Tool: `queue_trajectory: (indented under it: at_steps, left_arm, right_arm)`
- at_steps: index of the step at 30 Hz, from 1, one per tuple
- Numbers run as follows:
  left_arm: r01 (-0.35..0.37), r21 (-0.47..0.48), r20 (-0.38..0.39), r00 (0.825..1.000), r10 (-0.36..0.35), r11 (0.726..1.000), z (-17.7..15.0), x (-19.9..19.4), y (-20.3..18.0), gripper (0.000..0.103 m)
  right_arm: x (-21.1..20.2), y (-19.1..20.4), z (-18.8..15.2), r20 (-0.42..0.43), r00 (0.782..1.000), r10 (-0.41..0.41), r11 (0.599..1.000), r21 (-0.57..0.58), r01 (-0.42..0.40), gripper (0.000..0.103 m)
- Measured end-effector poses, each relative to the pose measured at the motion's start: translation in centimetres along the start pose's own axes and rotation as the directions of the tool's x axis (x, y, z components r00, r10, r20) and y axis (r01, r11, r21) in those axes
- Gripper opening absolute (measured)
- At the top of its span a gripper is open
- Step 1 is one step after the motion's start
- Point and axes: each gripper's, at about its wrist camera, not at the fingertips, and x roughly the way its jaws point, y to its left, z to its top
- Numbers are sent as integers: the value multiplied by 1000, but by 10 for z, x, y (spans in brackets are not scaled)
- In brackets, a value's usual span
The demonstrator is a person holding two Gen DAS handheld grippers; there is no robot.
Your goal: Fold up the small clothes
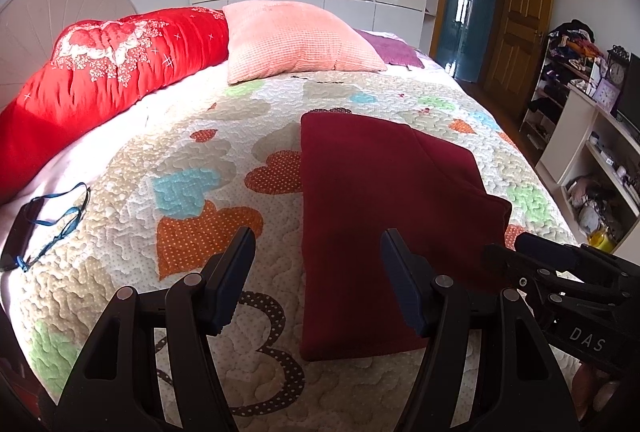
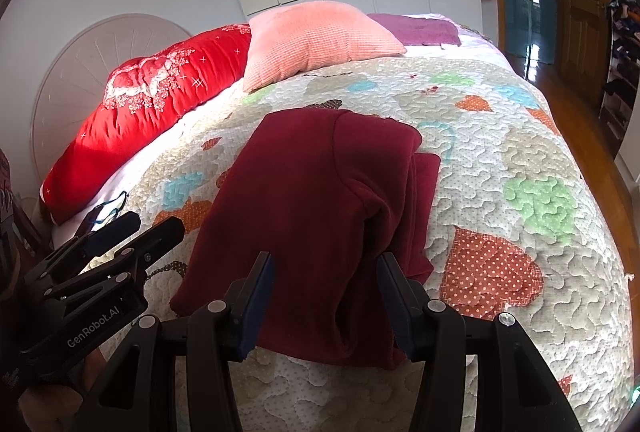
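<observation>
A dark red garment [image 1: 380, 192] lies folded into a long rectangle on the patterned quilt [image 1: 180, 160], with a thicker fold along its right side [image 2: 392, 192]. My left gripper [image 1: 318, 252] hangs open over the garment's near left edge, one finger over bare quilt and the other over the cloth. Nothing is between its pads. My right gripper [image 2: 326, 268] stands open above the garment's near end, its pads apart and not pressing on the fabric. Each gripper shows in the other's view: the right one [image 1: 536, 252] and the left one [image 2: 132, 228].
A red bolster [image 1: 104, 72], a pink pillow [image 1: 296, 40] and a purple towel [image 1: 392, 48] lie at the head of the bed. A phone with a blue lanyard [image 1: 24, 232] rests at the left. Shelves [image 1: 592, 136] and wooden floor are to the right.
</observation>
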Motion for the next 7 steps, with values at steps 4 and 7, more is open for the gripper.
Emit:
queue_trajectory:
  at_steps: [4, 7]
  left_arm:
    - [-7, 18, 13, 1000, 7, 1000, 0, 0, -2, 65]
    - [13, 13, -4, 1000, -13, 1000, 1, 4, 0, 65]
  right_arm:
    - [3, -2, 0, -9, 1000, 1, 1000, 5, -1, 51]
    - [5, -5, 1, -12, 1000, -1, 1000, 6, 1, 51]
